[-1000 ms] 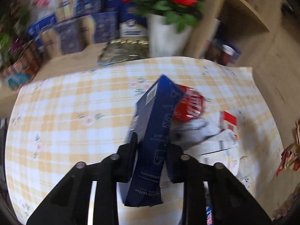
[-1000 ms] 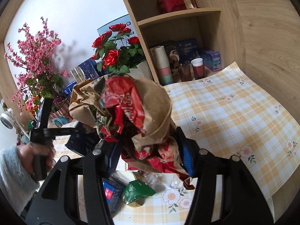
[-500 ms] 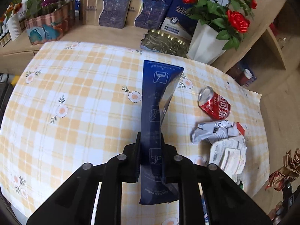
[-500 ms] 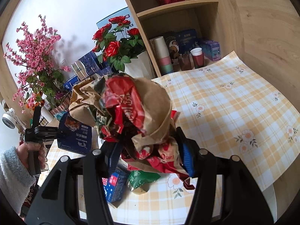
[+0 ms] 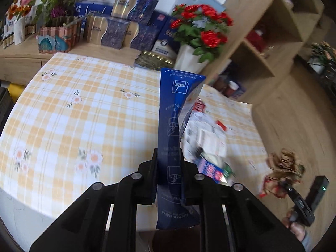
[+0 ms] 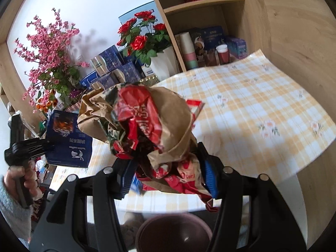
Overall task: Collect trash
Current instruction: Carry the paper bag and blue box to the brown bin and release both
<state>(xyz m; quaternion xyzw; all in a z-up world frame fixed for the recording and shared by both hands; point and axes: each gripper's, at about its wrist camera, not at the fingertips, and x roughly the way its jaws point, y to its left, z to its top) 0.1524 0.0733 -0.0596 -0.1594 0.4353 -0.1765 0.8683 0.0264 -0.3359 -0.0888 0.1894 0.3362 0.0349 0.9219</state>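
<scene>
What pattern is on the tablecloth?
The tablecloth is a yellow-and-white check with small flower prints, clearest in the left wrist view.

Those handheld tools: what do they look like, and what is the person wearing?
Both are matte black plastic. The left tool has flat angular fingers studded with silver rivets. The right tool looks the same, but with ribbed blue pads. A fuzzy grey knit sleeve covers the left arm. No cables show.

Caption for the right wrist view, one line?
Right gripper holds a crumpled paper bag above a brown bin; left gripper carries a blue box.
</scene>
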